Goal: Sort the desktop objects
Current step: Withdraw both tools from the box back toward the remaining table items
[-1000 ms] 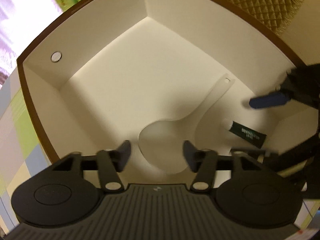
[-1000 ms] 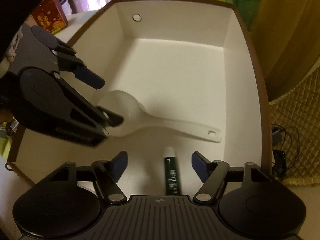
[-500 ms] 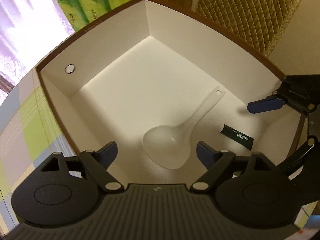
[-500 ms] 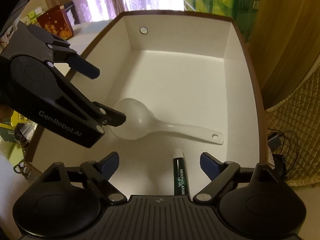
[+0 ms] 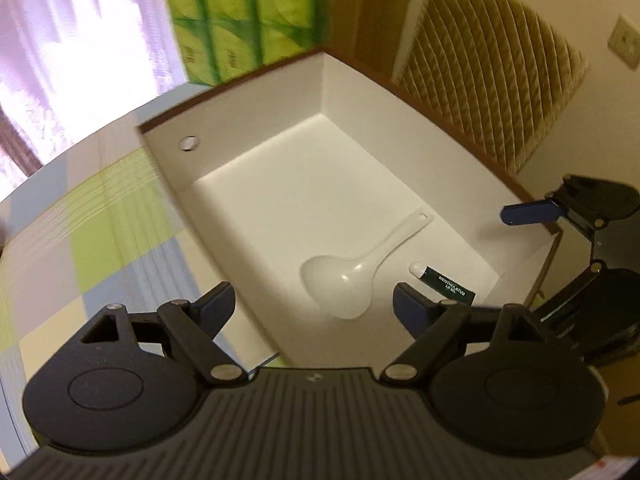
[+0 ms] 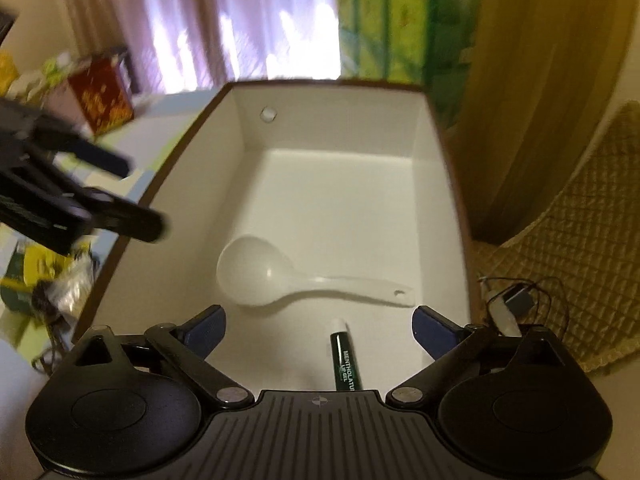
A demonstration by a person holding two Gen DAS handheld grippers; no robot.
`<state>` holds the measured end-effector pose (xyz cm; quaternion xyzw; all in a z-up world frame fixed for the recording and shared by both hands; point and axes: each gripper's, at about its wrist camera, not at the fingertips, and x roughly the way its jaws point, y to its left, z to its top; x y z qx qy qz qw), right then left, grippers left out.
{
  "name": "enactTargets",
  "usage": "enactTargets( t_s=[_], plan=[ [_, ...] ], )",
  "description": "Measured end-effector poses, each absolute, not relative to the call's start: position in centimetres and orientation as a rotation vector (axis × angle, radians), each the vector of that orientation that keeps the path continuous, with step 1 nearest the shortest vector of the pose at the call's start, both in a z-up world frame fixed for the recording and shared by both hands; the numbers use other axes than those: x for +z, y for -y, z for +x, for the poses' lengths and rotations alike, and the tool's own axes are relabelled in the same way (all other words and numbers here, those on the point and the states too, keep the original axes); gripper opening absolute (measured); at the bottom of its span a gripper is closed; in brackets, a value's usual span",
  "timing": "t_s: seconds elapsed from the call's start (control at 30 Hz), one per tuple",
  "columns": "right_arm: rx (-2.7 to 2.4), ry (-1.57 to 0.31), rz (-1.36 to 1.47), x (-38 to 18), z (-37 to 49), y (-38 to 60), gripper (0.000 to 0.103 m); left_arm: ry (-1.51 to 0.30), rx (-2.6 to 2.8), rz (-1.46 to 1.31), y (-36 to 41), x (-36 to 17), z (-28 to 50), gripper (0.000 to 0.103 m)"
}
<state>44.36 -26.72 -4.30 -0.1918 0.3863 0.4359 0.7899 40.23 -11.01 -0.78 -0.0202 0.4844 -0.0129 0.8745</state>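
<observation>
- The white spoon (image 6: 280, 276) lies flat on the floor of the box (image 6: 336, 200), bowl toward the left wall and handle reaching for the right. It looks dropped in and not arranged.
- Just beside it, near the front end of the box, lies the green lip gel tube (image 6: 345, 356), white cap pointing at the spoon's neck, the two close but apart.
- That box, white inside with a brown rim, seems to be the collecting bin: two sorted things are in it, with plenty of bare floor beyond them.
- The right hand-held gripper (image 6: 318, 328) hangs above the tube, jaws opening wide, with nothing pinched between them.
- The left hand-held gripper (image 5: 312, 304) is spread wide too and empty, straddling the box's near wall over the checked cloth on the desk (image 5: 100, 220).
- Clutter by the left of the box (image 6: 52, 280) probably waits its turn.
</observation>
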Motion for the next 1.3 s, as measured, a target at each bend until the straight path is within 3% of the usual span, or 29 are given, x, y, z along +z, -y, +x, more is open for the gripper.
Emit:
enactTargets(
  t_s=[0.5,0.67,0.93,1.3],
  plan=[
    [1.085,-0.635,-0.238,-1.2,35.9,27.3,0.097,-0.907,0.327,-0.352,-2.9,1.5,22.0,0.082],
    [1.167,-0.595,-0.242,-0.5,31.5,25.5,0.097,-0.903,0.405,-0.467,-5.5,0.2,16.8,0.073],
    [1.257,-0.62,-0.34,-2.9,24.9,21.0,0.095,-0.931,0.404,-0.542,-6.7,-2.1,12.6,0.066],
    [1.23,-0.634,-0.556,-8.1,20.8,15.9,0.071,-0.96,0.386,-0.579,-8.4,-4.3,11.0,0.062]
  ],
)
